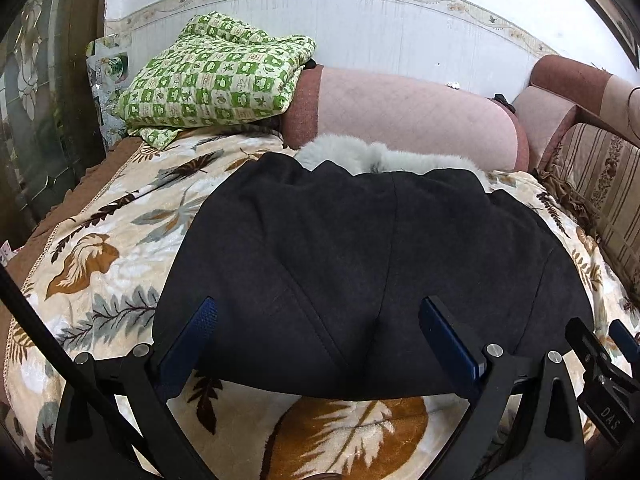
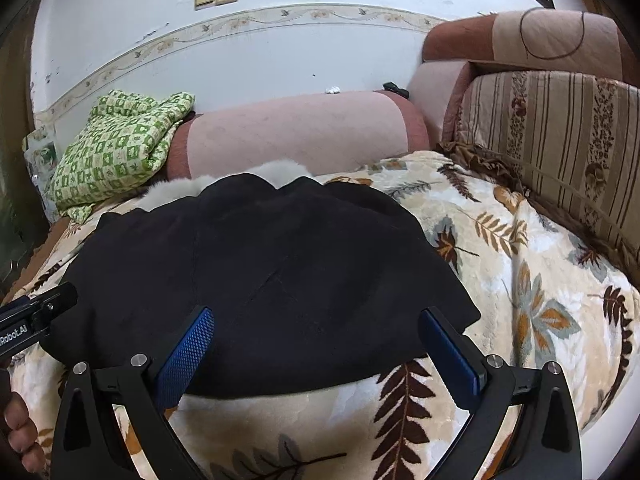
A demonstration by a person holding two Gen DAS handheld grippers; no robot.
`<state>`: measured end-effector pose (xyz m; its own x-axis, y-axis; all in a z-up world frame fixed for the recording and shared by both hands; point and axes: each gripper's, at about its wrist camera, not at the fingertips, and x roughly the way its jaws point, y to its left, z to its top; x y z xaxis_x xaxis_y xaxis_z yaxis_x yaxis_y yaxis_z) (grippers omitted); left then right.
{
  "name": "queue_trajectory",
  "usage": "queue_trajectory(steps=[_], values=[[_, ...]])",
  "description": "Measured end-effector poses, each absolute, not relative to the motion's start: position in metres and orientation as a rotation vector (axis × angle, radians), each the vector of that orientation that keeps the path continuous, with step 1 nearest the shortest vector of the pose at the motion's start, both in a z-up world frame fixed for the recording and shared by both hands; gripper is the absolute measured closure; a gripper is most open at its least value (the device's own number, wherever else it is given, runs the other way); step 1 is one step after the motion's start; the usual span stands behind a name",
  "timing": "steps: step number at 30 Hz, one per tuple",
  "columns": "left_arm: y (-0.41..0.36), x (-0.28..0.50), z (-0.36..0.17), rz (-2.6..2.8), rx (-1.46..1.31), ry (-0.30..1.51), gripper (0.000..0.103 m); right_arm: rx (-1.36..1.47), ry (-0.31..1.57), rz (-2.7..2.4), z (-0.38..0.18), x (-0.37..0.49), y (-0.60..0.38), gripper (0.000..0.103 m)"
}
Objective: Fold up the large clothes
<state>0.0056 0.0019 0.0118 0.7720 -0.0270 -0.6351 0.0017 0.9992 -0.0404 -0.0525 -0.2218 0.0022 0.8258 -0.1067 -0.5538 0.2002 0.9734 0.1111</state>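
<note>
A large black coat [image 1: 360, 256] with a grey fur collar [image 1: 380, 156] lies folded on a leaf-patterned blanket [image 1: 112, 240]. It also shows in the right wrist view [image 2: 260, 280], fur collar [image 2: 224, 184] at its far edge. My left gripper [image 1: 320, 320] is open and empty, hovering over the coat's near hem. My right gripper [image 2: 318, 328] is open and empty, also above the near hem. The right gripper's body [image 1: 600, 368] shows at the right edge of the left wrist view; the left gripper's body [image 2: 32, 316] shows at the left edge of the right wrist view.
A green checked quilt [image 1: 212, 76] is piled at the far left. A pink bolster [image 1: 412, 116] runs along the white wall. A striped sofa back [image 2: 560, 144] stands on the right. A dark wooden frame [image 1: 52, 100] stands at the left.
</note>
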Motion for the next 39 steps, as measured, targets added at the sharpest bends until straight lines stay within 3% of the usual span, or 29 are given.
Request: queue_trajectory(steps=[39], values=[[-0.003,0.0,0.007,-0.031,-0.027,0.713,0.003,0.08,0.549,-0.179,0.003,-0.054,-0.203,0.0]])
